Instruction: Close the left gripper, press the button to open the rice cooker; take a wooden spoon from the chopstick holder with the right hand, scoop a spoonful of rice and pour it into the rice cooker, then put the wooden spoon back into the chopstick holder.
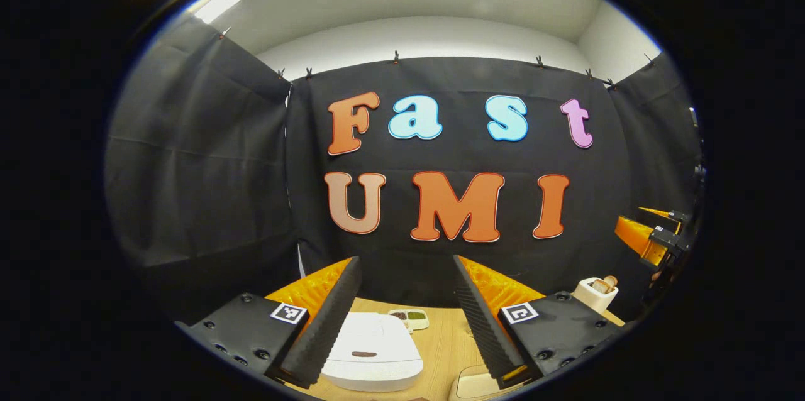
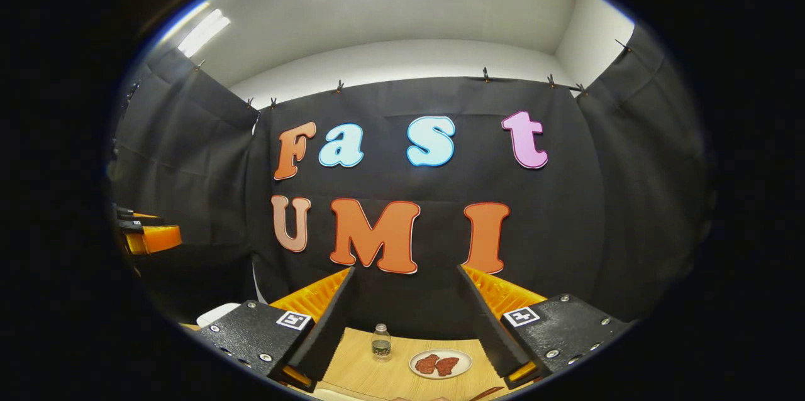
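Left tool point(image 1: 402, 319): mine, held above the near part of the table point(image 1: 443, 351); fingers point(image 1: 324, 325) wide apart, nothing between them.

Rice cooker point(image 1: 372, 351): white, lid down, standing on the table low between my left fingers, nearer the left one; a dark oblong mark on its front top.

Small dish point(image 1: 409, 318): pale, divided, with green and dark fillings; just behind the rice cooker, toward the booth wall.

Chopstick holder point(image 1: 594, 295): white cylinder at the table's right side, beyond my left tool's right finger; wooden ends point(image 1: 605, 283) stick up out of it, and whether one is the spoon I cannot tell.

Pale rounded object point(image 1: 475, 385): at the bottom edge, partly cut off, kind unclear.

Right tool point(image 2: 405, 325): mine, fingers point(image 2: 327, 325) spread apart and holding nothing; seen from the left gripper view at the far right point(image 1: 657, 234), high above the table.

Small bottle point(image 2: 380, 342): clear, capped, upright on the table between my right fingers.

Plate point(image 2: 440, 364): white, carrying two reddish-brown pieces; just right of the bottle, apart from it.
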`<state>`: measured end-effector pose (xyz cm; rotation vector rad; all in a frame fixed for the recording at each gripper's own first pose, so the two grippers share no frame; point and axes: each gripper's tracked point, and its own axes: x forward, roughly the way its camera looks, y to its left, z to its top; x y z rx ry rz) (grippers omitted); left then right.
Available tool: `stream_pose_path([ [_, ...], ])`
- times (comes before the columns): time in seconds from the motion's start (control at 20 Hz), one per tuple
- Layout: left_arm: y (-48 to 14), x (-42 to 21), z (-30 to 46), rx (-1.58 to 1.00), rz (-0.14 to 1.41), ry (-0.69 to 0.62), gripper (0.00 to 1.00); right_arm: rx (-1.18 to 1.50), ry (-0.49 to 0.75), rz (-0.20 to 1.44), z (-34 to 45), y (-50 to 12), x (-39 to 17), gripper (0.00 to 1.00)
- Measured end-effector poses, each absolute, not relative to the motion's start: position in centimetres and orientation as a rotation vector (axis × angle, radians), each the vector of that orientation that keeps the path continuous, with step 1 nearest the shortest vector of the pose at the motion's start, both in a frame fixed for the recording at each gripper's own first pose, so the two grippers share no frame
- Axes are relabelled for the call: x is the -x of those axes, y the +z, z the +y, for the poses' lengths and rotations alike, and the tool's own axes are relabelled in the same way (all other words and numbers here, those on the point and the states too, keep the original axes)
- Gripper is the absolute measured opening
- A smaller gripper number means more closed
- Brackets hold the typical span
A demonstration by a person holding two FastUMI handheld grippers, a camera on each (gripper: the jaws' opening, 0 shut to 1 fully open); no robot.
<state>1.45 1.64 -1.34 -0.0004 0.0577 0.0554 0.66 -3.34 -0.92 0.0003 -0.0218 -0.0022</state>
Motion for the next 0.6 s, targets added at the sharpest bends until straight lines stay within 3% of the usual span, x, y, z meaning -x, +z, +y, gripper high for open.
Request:
stream_pose_path([
  [0.1, -1.9, -1.8, 2.8, -0.002, 0.072, 0.068, 0.98, 0.0, -0.014, -0.007, -3.4, -1.4, -0.8, 1.0],
  [0.15, -2.0, -2.3, 3.5, -0.009, 0.073, 0.074, 0.96, 0.0, -0.02, -0.001, -3.5, -1.5, -0.7, 0.95],
  [0.25, -2.2, -2.7, 4.5, -0.037, 0.08, 0.09, 0.97, 0.003, -0.034, 0.005, -3.9, -1.9, -0.8, 0.95],
  [0.5, -5.4, -5.3, 8.6, -0.019, 0.177, 0.138, 0.14, 0.038, -0.108, 0.023, -5.9, -3.1, -0.6, 0.95],
  [0.55, -6.3, -5.8, 9.1, 0.029, 0.212, 0.124, 0.06, 0.038, -0.119, 0.027, -6.2, -3.4, -0.4, 0.95],
  [0.6, -7.9, -6.5, 9.7, 0.072, 0.272, 0.12, 0.05, 0.037, -0.129, 0.034, -6.7, -3.7, -0.3, 0.95],
])
